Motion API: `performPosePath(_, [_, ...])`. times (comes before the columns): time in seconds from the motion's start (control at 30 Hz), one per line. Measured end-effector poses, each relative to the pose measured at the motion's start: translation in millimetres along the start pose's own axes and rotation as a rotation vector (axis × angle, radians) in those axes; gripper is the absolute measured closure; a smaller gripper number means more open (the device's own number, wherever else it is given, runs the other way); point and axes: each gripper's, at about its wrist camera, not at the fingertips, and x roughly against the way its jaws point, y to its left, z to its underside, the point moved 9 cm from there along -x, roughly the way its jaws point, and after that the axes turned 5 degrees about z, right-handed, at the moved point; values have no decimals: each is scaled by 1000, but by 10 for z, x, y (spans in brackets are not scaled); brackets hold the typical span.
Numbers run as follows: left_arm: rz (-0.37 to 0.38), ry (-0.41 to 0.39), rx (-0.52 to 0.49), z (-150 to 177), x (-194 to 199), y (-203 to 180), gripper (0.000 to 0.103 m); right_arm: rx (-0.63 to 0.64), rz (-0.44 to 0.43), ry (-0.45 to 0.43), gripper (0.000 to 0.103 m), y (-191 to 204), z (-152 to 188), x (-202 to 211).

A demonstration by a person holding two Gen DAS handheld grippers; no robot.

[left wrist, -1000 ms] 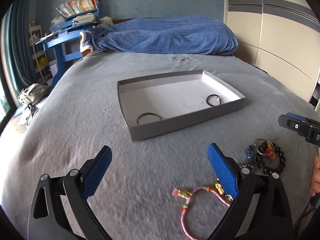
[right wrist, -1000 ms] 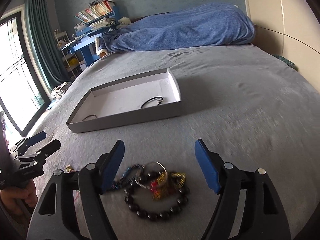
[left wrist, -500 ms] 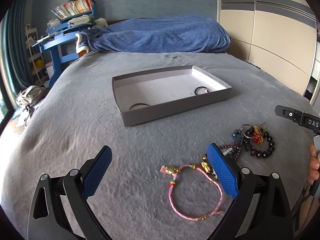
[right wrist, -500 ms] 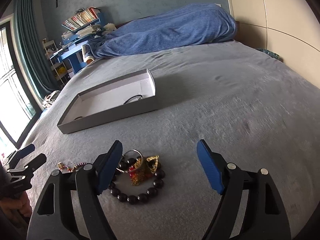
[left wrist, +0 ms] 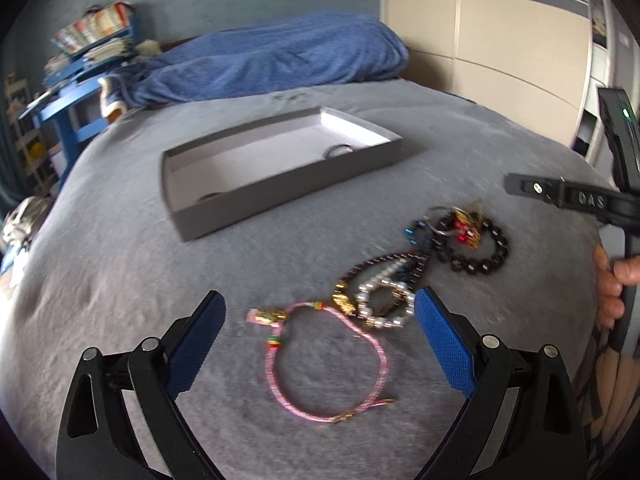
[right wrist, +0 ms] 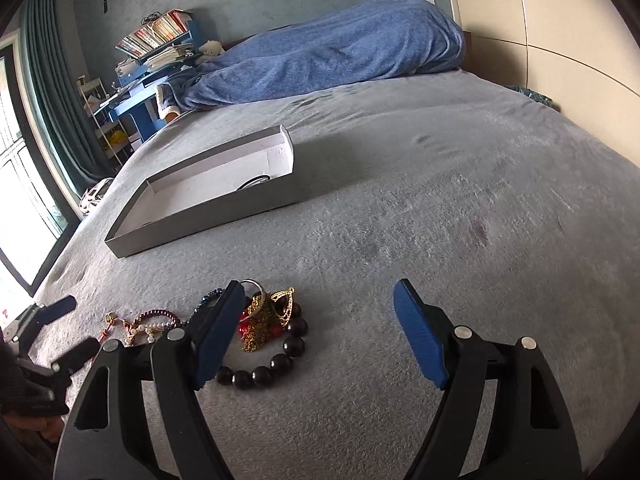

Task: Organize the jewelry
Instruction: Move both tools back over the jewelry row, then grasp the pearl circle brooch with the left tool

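Observation:
A grey shallow box (left wrist: 280, 184) sits on the bed with two dark rings inside; it also shows in the right wrist view (right wrist: 208, 216). In front of it lies a jewelry pile: a pink cord bracelet (left wrist: 324, 364), a pearl bracelet (left wrist: 384, 304), a dark bead strand (left wrist: 384, 264), and a black bead bracelet (left wrist: 480, 252) with gold and red charms (right wrist: 260, 320). My left gripper (left wrist: 318, 334) is open and empty, just above the pink bracelet. My right gripper (right wrist: 320, 332) is open and empty, its left finger over the black bead bracelet (right wrist: 276, 356).
The grey bed cover (right wrist: 440, 208) spreads all around. A blue blanket (left wrist: 272, 64) lies heaped at the head of the bed. A blue desk with books (right wrist: 152, 64) stands at the far left, a window beside it. Beige wardrobe doors (left wrist: 500, 48) stand on the right.
Both grippers have pulled back from the box toward the jewelry pile. The pink bracelet now lies between my left fingers. Both stay open and empty.

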Motion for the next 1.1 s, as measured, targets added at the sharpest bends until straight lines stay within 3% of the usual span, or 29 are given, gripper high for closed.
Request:
performPosePath(0.3, [53, 42, -93, 3, -262, -317, 24, 9, -12, 12, 27, 22, 11, -37])
performPosePath(0.6, [63, 112, -106, 74, -425, -339, 61, 23, -11, 28, 27, 45, 33, -74])
performPosePath(0.9, [110, 10, -39, -74, -108, -262, 62, 30, -8, 31, 27, 47, 41, -89])
performPosePath(1.1, [51, -23, 31, -188, 74, 107, 62, 64, -20, 40, 27, 115, 70, -113])
